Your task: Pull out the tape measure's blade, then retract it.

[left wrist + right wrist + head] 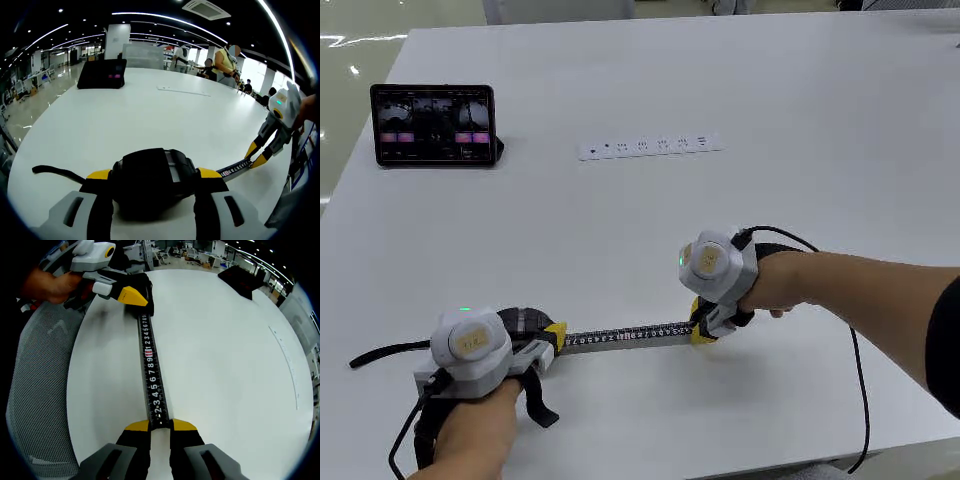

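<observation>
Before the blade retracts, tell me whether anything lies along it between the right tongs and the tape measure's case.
Nothing visible does: the blade runs over bare table from the right tongs to the case in the left tongs.

White table (620,250), broad and glossy, seen from its near edge. Far left: a dark tablet (434,124), propped at a tilt, screen lit. Far centre, well apart from the tablet: a flat white power strip (650,146), lying lengthwise. Near left: the black tape measure (525,322), resting on the surface, its black strap (385,353) trailing flat to the left. The numbered blade (625,335) runs rightward from the case, low along the tabletop; contact with the surface cannot be told
</observation>
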`<state>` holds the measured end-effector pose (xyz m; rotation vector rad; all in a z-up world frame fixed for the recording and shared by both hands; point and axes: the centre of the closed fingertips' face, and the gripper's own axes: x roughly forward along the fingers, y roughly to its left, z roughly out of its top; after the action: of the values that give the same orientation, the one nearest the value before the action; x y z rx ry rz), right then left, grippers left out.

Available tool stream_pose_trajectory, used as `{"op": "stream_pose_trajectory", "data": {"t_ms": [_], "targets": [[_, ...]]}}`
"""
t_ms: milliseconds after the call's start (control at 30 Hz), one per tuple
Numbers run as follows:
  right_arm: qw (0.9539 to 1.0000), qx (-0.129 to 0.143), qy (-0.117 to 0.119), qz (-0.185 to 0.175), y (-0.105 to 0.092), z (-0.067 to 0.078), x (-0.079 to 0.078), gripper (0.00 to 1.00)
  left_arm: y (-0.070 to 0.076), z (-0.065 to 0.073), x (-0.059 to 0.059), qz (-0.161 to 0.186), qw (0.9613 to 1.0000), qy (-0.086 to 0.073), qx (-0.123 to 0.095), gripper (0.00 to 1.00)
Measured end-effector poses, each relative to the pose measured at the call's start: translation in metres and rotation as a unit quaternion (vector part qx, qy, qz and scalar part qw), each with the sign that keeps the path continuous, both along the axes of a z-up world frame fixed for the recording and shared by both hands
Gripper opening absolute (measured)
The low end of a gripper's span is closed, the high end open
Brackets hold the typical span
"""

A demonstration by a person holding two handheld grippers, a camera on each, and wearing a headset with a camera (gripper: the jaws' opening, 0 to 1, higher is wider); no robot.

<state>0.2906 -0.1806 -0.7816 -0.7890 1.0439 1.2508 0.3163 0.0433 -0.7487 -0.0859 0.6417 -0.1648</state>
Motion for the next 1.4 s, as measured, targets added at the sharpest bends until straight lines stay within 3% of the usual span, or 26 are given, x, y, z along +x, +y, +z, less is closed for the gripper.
{"op": "stream_pose_trajectory", "data": {"t_ms": [1400], "targets": [[0.9999,0.006,-0.004,-0.012,0.018,-0.001,0.001,0.1,0.0,0.0,0.0,0.0,1.0,0.004,0.002,0.61]]}}
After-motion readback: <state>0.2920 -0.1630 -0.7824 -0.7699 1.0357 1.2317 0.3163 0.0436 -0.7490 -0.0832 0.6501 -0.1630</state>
